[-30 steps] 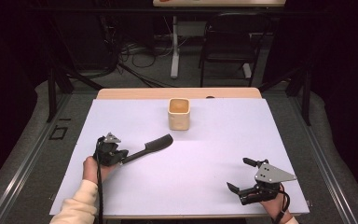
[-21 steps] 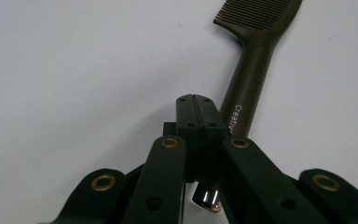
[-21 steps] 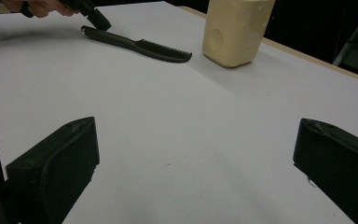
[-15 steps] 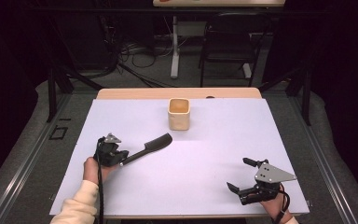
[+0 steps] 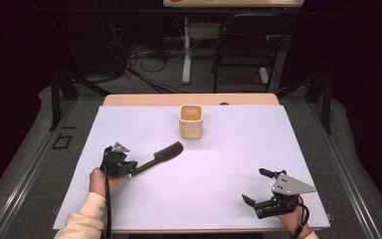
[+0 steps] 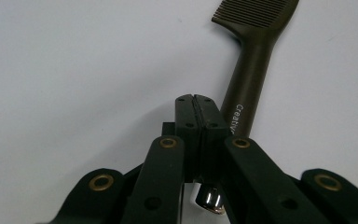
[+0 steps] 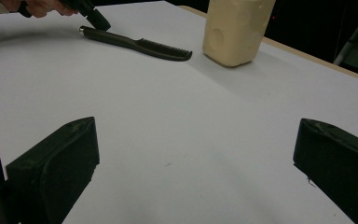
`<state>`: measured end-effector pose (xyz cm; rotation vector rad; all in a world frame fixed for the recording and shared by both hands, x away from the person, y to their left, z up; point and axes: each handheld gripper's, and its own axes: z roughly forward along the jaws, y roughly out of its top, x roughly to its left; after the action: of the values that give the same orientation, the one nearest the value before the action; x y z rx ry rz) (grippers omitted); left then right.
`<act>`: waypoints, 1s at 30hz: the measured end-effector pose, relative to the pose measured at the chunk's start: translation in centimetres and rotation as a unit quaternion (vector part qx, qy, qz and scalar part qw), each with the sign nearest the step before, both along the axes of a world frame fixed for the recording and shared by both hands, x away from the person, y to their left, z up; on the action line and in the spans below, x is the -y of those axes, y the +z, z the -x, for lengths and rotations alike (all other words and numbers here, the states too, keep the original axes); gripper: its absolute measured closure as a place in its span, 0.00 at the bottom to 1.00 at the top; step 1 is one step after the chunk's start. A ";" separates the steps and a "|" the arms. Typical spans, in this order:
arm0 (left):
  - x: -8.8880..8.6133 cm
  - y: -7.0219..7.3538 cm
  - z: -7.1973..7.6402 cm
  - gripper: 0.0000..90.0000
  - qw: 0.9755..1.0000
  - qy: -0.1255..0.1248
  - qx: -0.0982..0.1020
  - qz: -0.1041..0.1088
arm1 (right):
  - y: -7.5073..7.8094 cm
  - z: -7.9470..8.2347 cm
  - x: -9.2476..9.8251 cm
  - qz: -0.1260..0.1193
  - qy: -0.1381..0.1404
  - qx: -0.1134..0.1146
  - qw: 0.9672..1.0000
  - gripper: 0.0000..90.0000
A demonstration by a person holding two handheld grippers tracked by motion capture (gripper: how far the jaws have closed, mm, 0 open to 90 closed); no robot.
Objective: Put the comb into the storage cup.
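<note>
dark room, grey floor (image 5: 25,164), black chair (image 5: 243,45), tangled cables (image 5: 144,55)

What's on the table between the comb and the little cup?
Nothing: in the high view, only bare white table separates the comb from the cup.

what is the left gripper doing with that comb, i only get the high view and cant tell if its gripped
observer: Not gripped. In the left gripper view the left gripper has its jaws shut flat on each other, and the comb handle lies just beside them, not between.
operator: ok and the other one, holding anything
observer: No. In its own view the right gripper has jaws spread wide over bare table.
operator: any mark showing the handle end
observer: A shiny metal cap at the handle's tip, right by the left gripper.
</note>
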<state>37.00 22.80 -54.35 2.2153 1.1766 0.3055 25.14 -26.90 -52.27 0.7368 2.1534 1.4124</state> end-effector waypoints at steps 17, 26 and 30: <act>-0.7 1.7 0.1 0.41 0.999 0.020 0.046 0.018 | 0.0 0.0 0.0 -0.001 -0.001 0.000 1.000 0.00; -0.3 2.5 0.3 0.19 0.998 0.015 0.063 0.001 | -0.1 -0.1 -0.1 -0.002 -0.001 -0.005 1.000 0.00; 0.0 2.7 0.4 0.16 0.998 0.013 0.069 -0.003 | -0.1 -0.1 -0.1 -0.001 -0.001 -0.005 1.000 0.00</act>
<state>36.60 22.82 -51.63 2.1479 1.1317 0.4644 25.27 -26.83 -52.36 0.7486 2.1579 1.4128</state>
